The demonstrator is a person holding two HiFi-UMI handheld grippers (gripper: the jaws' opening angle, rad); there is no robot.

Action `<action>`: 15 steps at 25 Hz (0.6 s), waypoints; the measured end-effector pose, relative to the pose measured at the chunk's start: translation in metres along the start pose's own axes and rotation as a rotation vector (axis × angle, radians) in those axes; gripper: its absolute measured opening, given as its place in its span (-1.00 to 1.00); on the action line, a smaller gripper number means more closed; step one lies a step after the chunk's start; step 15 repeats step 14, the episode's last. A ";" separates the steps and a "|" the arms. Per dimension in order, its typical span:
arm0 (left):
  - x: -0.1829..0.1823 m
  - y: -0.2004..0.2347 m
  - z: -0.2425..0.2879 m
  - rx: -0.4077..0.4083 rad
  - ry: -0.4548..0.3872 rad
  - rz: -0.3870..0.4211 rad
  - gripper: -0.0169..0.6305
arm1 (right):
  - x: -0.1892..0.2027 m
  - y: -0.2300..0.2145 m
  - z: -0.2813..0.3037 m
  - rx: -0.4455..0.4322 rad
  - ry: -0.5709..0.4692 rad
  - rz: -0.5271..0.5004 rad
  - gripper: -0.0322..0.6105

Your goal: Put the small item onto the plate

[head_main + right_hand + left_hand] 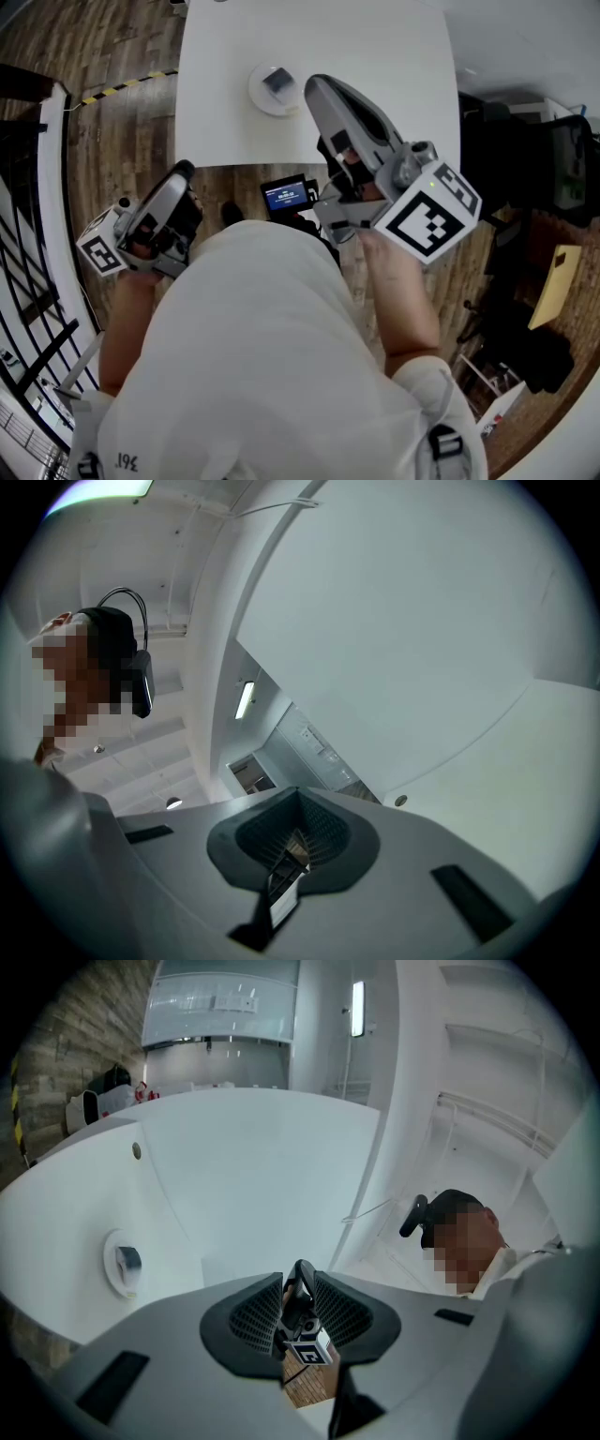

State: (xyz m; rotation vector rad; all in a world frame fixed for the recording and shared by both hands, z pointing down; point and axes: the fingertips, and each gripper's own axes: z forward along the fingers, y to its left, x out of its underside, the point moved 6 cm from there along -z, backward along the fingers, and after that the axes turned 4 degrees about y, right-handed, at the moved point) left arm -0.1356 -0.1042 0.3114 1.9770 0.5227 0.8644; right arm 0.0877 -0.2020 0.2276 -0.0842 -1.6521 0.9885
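Jaws pressed together and empty on both: right gripper (317, 86) raised near the plate (259, 97), left gripper (181, 172) short of the white table (375, 66). The item (278, 82), small, dark grey and squarish, lies on the round white plate.

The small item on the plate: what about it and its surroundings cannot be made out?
Small item: too small in head view and left gripper view to identify.
Plate: outside the right gripper view entirely.
Table: far edge cut off by head view's top border.
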 end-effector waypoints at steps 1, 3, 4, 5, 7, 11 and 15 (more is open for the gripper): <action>0.001 0.000 0.002 -0.002 0.006 -0.001 -0.62 | 0.000 -0.001 0.000 -0.001 0.003 -0.001 -0.90; 0.001 0.001 0.003 -0.002 0.010 -0.004 -0.62 | 0.001 -0.002 0.000 -0.002 0.008 0.000 -0.90; 0.001 0.001 0.002 0.000 0.009 -0.005 -0.62 | 0.002 -0.001 0.001 -0.002 0.009 0.001 -0.90; 0.001 0.001 0.001 0.002 0.009 -0.006 -0.62 | 0.002 -0.001 0.001 -0.001 0.011 0.002 -0.90; 0.001 0.001 0.002 -0.002 0.009 -0.008 -0.62 | 0.004 -0.002 0.001 0.002 0.014 0.006 -0.90; 0.002 0.003 0.003 0.013 0.009 -0.011 -0.62 | 0.005 -0.006 -0.001 0.010 0.018 0.019 -0.90; 0.002 0.003 0.004 0.024 0.006 -0.011 -0.62 | 0.005 -0.007 -0.001 0.011 0.020 0.014 -0.90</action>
